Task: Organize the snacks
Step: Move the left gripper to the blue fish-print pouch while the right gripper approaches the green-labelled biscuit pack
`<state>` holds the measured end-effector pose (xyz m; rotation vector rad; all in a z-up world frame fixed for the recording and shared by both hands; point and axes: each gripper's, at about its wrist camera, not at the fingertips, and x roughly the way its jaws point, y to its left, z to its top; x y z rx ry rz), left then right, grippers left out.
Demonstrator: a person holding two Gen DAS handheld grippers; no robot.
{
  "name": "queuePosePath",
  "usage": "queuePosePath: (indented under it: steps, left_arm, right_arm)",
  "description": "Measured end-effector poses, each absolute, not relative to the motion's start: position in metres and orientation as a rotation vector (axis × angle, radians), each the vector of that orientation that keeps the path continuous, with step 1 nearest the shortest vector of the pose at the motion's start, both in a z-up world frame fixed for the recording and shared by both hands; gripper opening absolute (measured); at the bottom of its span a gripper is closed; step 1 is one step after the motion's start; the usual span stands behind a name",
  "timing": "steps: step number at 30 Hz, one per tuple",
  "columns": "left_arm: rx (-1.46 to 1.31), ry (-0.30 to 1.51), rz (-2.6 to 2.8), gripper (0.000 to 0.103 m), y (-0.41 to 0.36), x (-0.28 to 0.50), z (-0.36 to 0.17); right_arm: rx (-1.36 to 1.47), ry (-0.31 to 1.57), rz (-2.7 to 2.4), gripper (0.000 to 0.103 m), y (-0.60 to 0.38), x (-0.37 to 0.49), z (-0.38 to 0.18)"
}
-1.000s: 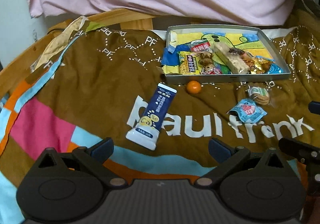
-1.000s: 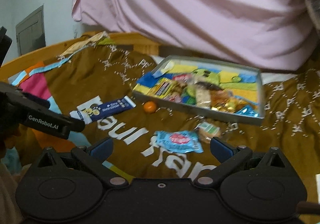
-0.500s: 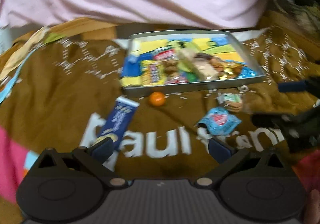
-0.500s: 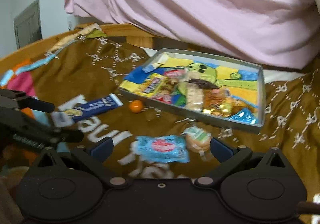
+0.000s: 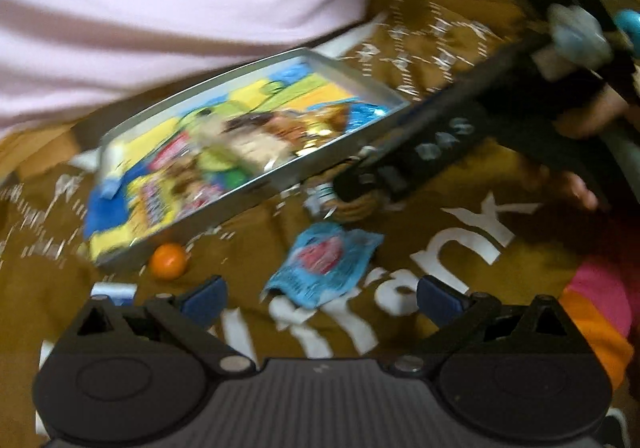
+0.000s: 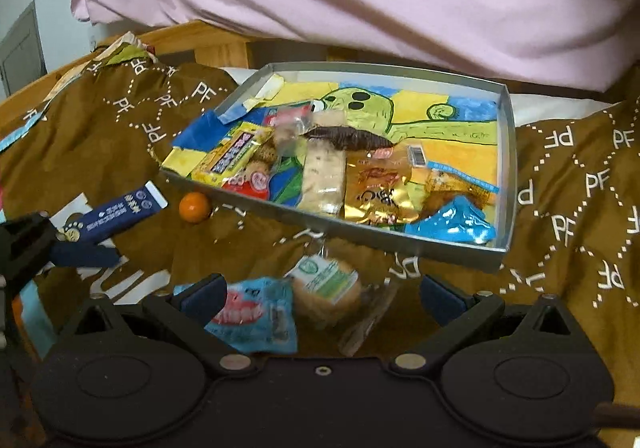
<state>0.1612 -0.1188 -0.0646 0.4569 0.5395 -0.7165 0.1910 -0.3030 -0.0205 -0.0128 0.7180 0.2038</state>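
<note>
Over the brown printed bedspread [image 6: 100,136] I am bringing the right tongs [image 6: 320,292], fingers spread wide and empty, down around the round biscuit in its clear wrapper [image 6: 326,288] just before the shallow grey tray [image 6: 505,176], while the left tongs [image 5: 320,294], likewise apart, are hovering above the light-blue snack packet [image 5: 320,268]; next I judge I must close on the biscuit and lift it into the tray.

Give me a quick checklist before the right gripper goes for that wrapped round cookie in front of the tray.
1. Right gripper open and holding nothing: ok.
2. Wrapped cookie between the fingers: ok, it lies roughly centred.
3. Cookie clear of neighbours: not ok, the light blue packet sits right beside it; touching or not, cannot tell.
4. Tray has bare room for it: ok, the far half is free.
5. Left gripper out of the way: cannot tell, its view is blurred.
</note>
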Motion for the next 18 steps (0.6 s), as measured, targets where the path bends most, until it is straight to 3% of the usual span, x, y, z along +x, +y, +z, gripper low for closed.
queuePosePath:
  steps: [4, 13, 18]
  left_arm:
    - [0.488, 0.534, -0.740, 0.103, -0.133, 0.177, -0.071]
    - [0.339, 0.680, -0.764, 0.103, -0.125, 0.223, -0.082]
    - [0.368, 0.673, -0.785, 0.099, -0.127, 0.220, -0.084]
  right_arm:
    - [-0.016, 0.745, 0.227, 0.102, -0.303, 0.204, -0.030]
    - [-0.035, 0.837, 0.248, 0.088, -0.290, 0.226, -0.052]
    - [-0.027, 0.854, 0.236, 0.076, -0.293, 0.229, -0.054]
